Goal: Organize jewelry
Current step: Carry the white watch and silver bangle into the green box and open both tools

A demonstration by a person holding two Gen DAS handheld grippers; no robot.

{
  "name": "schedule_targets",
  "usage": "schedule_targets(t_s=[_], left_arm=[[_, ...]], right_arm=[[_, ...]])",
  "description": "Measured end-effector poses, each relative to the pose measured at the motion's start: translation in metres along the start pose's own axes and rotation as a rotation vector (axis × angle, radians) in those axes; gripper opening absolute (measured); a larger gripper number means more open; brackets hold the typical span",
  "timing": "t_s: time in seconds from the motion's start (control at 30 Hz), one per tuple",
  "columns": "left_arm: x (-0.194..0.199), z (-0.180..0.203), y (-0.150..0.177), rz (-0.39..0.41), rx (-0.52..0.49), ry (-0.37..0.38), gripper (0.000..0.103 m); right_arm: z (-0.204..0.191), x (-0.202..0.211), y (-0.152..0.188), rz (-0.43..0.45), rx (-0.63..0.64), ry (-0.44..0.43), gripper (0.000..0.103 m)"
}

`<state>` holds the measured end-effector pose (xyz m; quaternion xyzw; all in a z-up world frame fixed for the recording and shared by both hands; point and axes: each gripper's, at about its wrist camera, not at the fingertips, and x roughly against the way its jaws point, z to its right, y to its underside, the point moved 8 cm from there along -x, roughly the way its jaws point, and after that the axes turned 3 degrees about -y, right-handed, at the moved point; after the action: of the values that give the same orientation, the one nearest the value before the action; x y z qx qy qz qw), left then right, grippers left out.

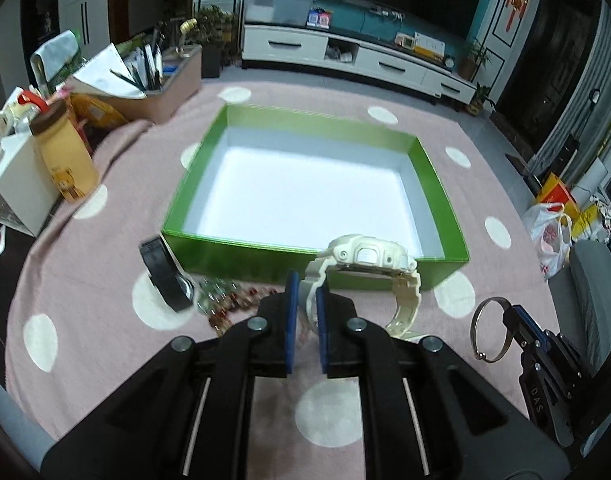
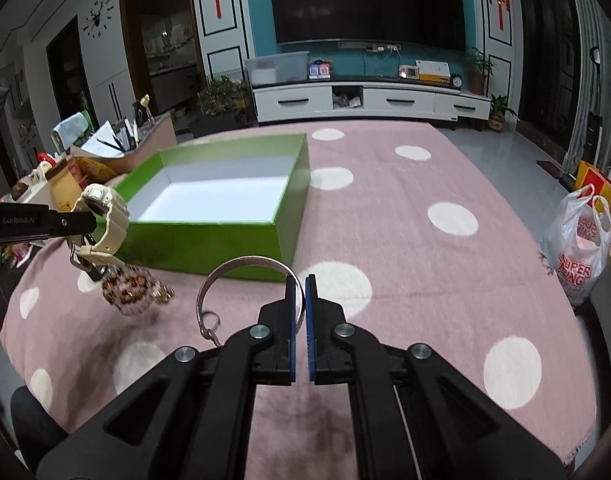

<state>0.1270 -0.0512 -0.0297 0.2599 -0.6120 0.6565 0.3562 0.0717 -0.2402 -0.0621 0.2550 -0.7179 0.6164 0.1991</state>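
Note:
In the left wrist view my left gripper (image 1: 306,285) is shut on the strap of a cream digital watch (image 1: 365,255), held above the pink dotted cloth just in front of the green box (image 1: 265,258). The box has a white, empty floor. A black watch (image 1: 167,276) and a red and clear bead bracelet (image 1: 225,300) lie on the cloth by the box's near left corner. My right gripper (image 2: 304,279) is shut on a thin silver bangle (image 2: 241,261) with a small ring (image 2: 211,317) dangling from it. The right wrist view also shows the cream watch (image 2: 107,216) at the left.
A tan bottle (image 1: 65,160), a white carton (image 1: 21,184) and a pink tray of pens and papers (image 1: 173,88) crowd the table's left side. A printed plastic bag (image 2: 581,240) sits past the right edge. Behind the table stands a white TV cabinet (image 2: 369,100).

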Motion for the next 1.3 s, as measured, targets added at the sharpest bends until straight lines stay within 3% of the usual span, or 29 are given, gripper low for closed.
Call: schedule_targets(t_s=[0.4,0.67,0.9,1.1,1.3], left_arm=[[-0.005,-0.023,-0.064,0.086,0.025,-0.09,0.009],[-0.037,-0.038,-0.101,0.08,0.049,-0.155,0.009],[-0.083,-0.05,-0.119,0.035,0.052,-0.208,0.01],[-0.126,-0.054,-0.111,-0.064,0.05,-0.233,0.01],[-0.146,-0.052,-0.103,-0.107,0.022,-0.268,0.014]], right_arm=[[-0.015,-0.013,-0.067,0.134,-0.016,-0.047,0.003],[-0.023,-0.054,-0.106,0.139,-0.007,-0.045,0.003],[-0.03,-0.1,-0.115,0.087,0.014,-0.006,0.003],[-0.033,-0.137,-0.106,-0.001,0.011,0.004,0.004],[-0.04,-0.162,-0.094,-0.082,0.028,0.001,0.005]])
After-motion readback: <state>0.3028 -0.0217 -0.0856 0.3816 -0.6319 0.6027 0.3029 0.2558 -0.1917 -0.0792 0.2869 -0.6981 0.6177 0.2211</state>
